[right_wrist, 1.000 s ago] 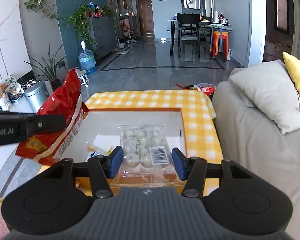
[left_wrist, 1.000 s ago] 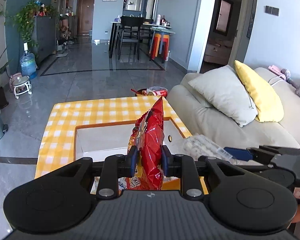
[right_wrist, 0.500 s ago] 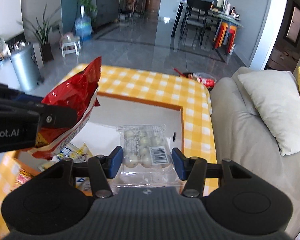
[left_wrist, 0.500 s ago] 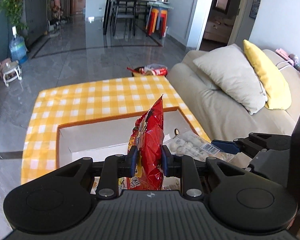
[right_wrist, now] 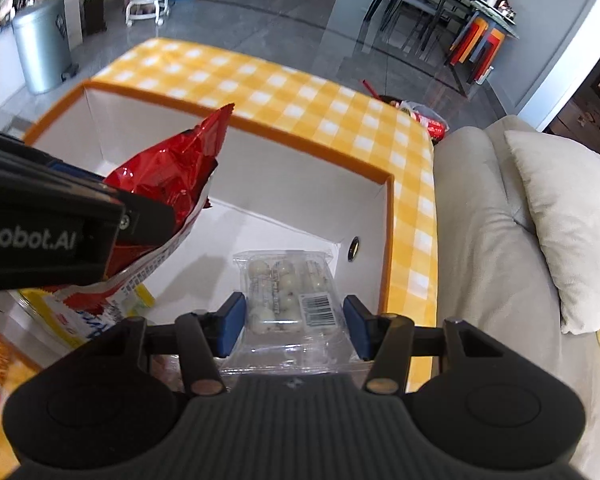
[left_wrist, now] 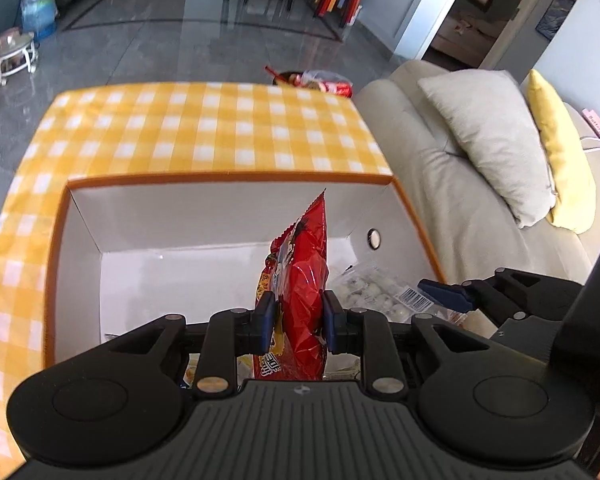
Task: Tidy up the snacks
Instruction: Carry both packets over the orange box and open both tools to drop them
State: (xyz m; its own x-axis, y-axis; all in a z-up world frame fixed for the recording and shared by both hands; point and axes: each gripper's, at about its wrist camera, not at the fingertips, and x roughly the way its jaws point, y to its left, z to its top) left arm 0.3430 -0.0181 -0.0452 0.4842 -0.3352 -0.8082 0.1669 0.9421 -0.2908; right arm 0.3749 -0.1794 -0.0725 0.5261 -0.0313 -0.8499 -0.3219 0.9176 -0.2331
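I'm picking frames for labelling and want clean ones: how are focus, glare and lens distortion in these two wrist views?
Left wrist view: sharp on the red snack bag; the white box and yellow checked cloth bow outward from the fisheye; window glare on the floor. Right wrist view: the clear packet shows glints, the box rim looks slightly soft, and the corners are dark.

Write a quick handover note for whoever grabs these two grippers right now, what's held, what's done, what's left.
Left gripper: shut on the red foil snack bag, held over the orange-rimmed white box.
Right gripper: shut on the clear plastic pack of white balls, also over the box.
Done: both snacks picked up and brought to the box.
Left: lower them in and release; other packets lie beside it.
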